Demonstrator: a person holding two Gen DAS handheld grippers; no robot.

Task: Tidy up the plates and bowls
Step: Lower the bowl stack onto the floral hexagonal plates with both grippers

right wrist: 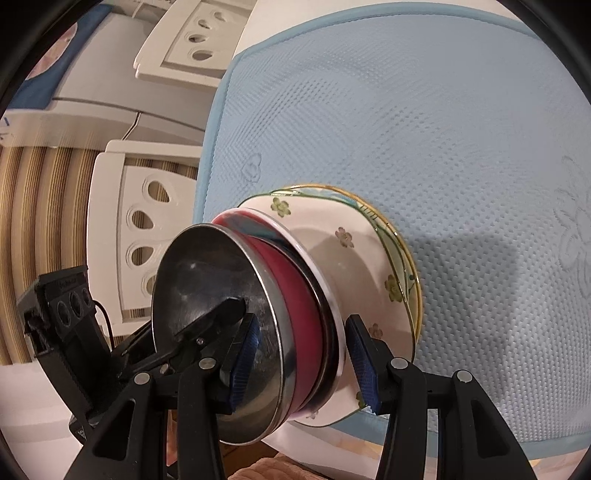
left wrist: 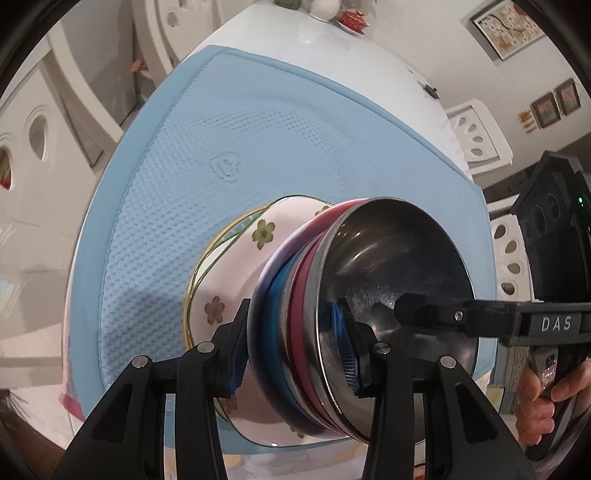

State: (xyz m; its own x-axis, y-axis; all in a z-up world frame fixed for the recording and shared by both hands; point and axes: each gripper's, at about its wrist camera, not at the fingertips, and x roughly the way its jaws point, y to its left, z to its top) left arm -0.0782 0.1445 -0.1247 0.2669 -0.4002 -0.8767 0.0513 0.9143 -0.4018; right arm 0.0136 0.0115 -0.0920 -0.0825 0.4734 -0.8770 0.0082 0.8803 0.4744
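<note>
Here a nested stack of bowls [left wrist: 295, 314] sits on a floral plate [left wrist: 221, 295], tilted well away from level above a blue textured mat [left wrist: 258, 129]. The steel bowl [left wrist: 399, 266] lies innermost, its open mouth in plain view; behind its rim show a red bowl [left wrist: 301, 314], then a blue bowl [left wrist: 275, 317], then a dark outer rim, all resting against the white plate with green and brown flowers.

The left gripper [left wrist: 295, 343] is clamped across the stack's edge, one blue pad inside the steel bowl and the other against the outermost rim. The right gripper [right wrist: 301, 363] grips the opposite edge the same way, one pad inside the steel bowl [right wrist: 214, 295], the other behind the white rim of the floral plate [right wrist: 351, 258].

A hand [left wrist: 543, 402] holds the right gripper's handle at the edge of the left view. The mat covers a white table [left wrist: 295, 29], with white chairs [right wrist: 136, 229] beside it.
</note>
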